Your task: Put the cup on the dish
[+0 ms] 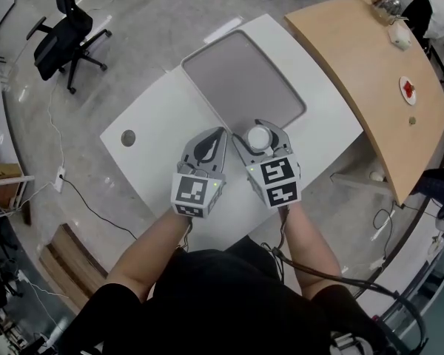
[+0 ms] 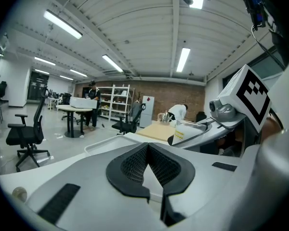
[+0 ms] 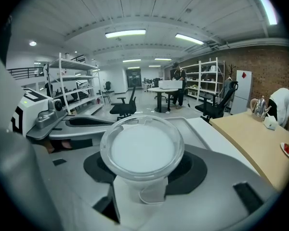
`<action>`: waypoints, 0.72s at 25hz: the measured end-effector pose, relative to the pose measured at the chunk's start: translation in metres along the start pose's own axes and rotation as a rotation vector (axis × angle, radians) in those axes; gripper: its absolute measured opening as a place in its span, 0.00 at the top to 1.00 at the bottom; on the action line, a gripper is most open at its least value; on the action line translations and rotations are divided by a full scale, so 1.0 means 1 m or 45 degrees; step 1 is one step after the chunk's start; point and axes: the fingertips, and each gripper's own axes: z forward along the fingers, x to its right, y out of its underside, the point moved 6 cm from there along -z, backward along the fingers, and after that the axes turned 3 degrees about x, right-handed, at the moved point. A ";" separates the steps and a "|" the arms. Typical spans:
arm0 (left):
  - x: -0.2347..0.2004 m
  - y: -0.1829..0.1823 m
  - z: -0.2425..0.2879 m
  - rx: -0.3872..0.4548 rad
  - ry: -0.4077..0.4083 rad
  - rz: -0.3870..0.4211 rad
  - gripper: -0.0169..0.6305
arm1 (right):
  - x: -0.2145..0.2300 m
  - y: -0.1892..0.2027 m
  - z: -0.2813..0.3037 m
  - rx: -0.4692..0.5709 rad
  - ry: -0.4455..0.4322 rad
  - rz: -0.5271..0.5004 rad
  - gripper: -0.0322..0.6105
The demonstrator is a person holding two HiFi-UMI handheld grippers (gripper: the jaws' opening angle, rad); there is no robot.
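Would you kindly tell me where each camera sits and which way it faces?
Head view: on the person's head, facing steeply down at the table, left gripper, right gripper and forearms.
Left gripper view: on the left gripper, along its closed jaws into the room.
Right gripper view: on the right gripper, along jaws clamping the cup.
Shared: each gripper view shows the other gripper.

Left gripper (image 1: 220,132): grey shell tapering to a point, with black ribbed pads (image 2: 134,166) and a small green light.
Right gripper (image 1: 260,126): matching grey shell and green light.
Marker cubes (image 1: 194,193): white faces with black square patterns.
Cable (image 1: 314,274): black and thin.
Clothing: black top (image 1: 222,302) with short sleeves.
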 end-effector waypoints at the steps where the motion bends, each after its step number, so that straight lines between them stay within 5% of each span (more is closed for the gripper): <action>1: -0.003 0.001 0.007 0.007 -0.003 0.000 0.96 | 0.005 0.000 0.006 0.000 0.002 0.000 0.56; 18: -0.061 0.017 0.101 -0.005 -0.099 -0.020 0.96 | 0.078 -0.004 0.105 -0.013 0.028 -0.013 0.56</action>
